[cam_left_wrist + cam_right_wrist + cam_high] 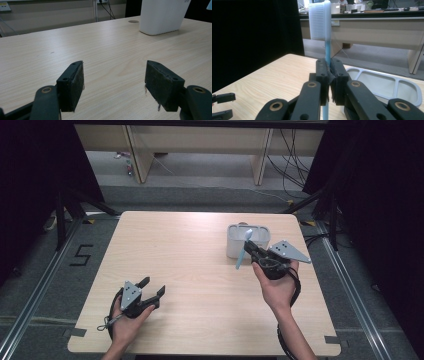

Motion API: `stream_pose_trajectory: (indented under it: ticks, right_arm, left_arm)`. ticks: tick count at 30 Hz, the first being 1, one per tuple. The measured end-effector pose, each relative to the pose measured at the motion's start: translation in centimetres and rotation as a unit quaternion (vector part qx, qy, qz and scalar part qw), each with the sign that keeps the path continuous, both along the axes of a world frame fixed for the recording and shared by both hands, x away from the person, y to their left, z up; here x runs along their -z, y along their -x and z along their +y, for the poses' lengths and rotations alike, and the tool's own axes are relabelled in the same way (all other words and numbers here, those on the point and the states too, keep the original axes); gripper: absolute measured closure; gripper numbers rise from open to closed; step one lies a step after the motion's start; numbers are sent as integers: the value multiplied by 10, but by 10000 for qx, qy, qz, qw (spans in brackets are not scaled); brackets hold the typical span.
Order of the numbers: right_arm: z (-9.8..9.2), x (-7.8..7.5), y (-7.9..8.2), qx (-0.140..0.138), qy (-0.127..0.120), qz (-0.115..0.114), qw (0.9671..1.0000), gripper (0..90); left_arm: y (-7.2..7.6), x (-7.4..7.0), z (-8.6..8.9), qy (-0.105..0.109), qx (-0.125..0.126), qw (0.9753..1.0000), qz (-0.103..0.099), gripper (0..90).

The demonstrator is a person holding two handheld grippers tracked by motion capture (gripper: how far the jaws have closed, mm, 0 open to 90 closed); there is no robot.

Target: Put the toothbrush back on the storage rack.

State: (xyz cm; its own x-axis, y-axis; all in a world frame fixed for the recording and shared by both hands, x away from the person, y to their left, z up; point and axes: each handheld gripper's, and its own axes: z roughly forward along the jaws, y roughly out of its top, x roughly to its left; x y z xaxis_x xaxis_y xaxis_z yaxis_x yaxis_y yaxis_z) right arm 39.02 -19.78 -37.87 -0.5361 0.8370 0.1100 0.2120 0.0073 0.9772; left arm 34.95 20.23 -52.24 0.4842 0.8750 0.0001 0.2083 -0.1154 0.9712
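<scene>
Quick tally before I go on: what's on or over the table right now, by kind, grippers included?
Black two-jaw grippers: 2, left open, right shut on the toothbrush
Light blue plastic toothbrush with white bristles: 1
White plastic container with compartments: 1
Total: 4

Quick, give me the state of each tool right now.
Left tool: open, holding nothing, low over the table.
Right tool: shut on the blue toothbrush, bristle head up, beside the white container.
</scene>
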Motion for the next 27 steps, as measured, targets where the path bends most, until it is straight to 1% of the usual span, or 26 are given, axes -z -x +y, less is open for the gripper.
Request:
stream_pose_trajectory:
  ticks: [1,2,3,5,6,7,8,12,13,15,16,17,19,20,21,22,24,25,26,27]
  right_arm:
    - [0,0,-1,-3,-19,-15,10000,861]
    - [-1,0,-1,15,-5,42,10000,861]
    - [-2,0,-2,45,10,1,10000,861]
    - [-4,-1,-3,73,13,45,10000,861]
    - [-5,-1,-4,105,8,37,9999,861]
    - [-6,-1,-4,147,50,-34,9999,861]
    - [-6,-2,-5,99,-9,14,10000,861]
    - [-10,-3,-6,205,100,-59,9997,861]
    - [-10,-3,-7,197,35,1,9998,861]
    - [-11,-3,-8,219,30,-13,9998,861]
    - [-12,-3,-9,272,102,-86,9995,861]
    - [-13,-3,-9,245,51,-40,9997,861]
    - [-13,-3,-10,234,48,-48,9997,861]
    - [-14,-3,-11,281,71,-75,9996,861]
    - [-14,-4,-11,294,53,-20,9996,861]
    - [-15,-5,-12,306,114,-124,9994,861]
    - [-16,-5,-13,301,122,-133,9994,861]
    - [-15,-6,-12,322,68,-32,9995,861]
    - [-15,-6,-13,305,34,-16,9995,861]
    - [-15,-6,-14,321,46,-60,9995,861]
  left_arm:
    - [0,0,0,13,-4,10000,0,315]
    - [0,0,0,18,-8,10000,2,316]
    - [0,0,0,22,-13,10000,-1,316]
    - [0,0,0,9,-12,10000,1,317]
    - [0,0,0,7,-15,10000,2,317]
    - [0,0,0,4,-17,10000,1,318]
    - [0,0,0,-3,-17,10000,1,318]
    - [0,0,0,-14,-12,10000,-16,319]
    - [0,0,0,-19,-14,10000,-16,320]
    - [0,0,0,-20,-15,10000,-11,320]
    - [0,0,-1,-17,-14,10000,-9,320]
    - [0,0,0,-21,-20,10000,-6,320]
    - [0,0,0,-14,-21,10000,-10,320]
    - [0,0,0,-12,-23,10000,-8,320]
    - [0,0,0,-6,-27,10000,-6,320]
    - [0,0,0,-7,-25,10000,-6,320]
    - [0,0,0,-12,-24,10000,-8,320]
    - [0,0,0,-12,-24,10000,-8,320]
    - [0,0,0,-12,-23,10000,-9,321]
    - [0,0,0,-11,-23,10000,-10,321]
